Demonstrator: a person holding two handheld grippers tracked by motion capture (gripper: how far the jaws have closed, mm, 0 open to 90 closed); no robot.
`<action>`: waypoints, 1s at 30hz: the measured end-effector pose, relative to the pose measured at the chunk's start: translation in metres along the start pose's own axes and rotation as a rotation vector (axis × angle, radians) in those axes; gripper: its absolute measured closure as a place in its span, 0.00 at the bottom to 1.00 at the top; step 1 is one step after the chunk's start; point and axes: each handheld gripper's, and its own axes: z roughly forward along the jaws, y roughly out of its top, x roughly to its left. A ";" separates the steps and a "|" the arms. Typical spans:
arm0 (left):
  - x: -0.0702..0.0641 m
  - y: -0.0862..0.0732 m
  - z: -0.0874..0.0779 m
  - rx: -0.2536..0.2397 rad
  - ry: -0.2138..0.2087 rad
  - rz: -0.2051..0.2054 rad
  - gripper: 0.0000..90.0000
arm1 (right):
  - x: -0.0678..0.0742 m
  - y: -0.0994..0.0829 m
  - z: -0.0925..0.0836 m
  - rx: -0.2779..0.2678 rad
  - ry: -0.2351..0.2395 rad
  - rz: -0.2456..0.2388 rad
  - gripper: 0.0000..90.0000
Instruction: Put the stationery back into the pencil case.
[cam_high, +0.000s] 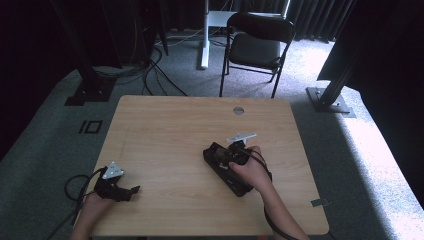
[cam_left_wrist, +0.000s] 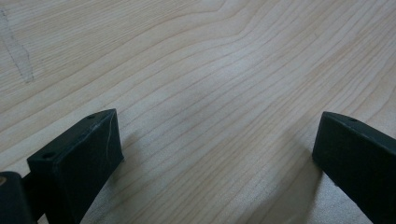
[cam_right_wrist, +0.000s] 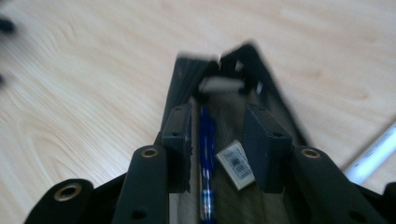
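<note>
Your right gripper (cam_right_wrist: 217, 149) reaches into the long black open case (cam_right_wrist: 261, 88), jaws parted around a blue pen (cam_right_wrist: 206, 140) and small white eraser (cam_right_wrist: 236, 164). Your left gripper (cam_left_wrist: 217, 154) rests spread wide on the light wooden table (cam_left_wrist: 196, 70).

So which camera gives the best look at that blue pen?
The right gripper view: the pen lies close up between that gripper's jaws, inside a black case beside a white eraser. In the high view the case is small and dark, so I can't make out the pen there.

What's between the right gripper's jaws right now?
In the right gripper view, a blue pen and a white eraser lie between the right gripper's jaws, inside a black tray; the pads don't visibly press either.
</note>
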 end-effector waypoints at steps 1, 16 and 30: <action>0.000 0.000 0.000 0.000 0.000 0.000 0.02 | -0.003 0.002 -0.005 -0.027 -0.008 0.010 0.69; 0.000 0.000 0.000 0.000 0.000 0.000 0.02 | -0.086 -0.012 0.021 -0.017 -0.257 0.208 0.66; 0.000 0.000 0.000 0.000 0.000 0.000 0.02 | -0.093 -0.023 0.051 0.089 -0.292 0.216 0.87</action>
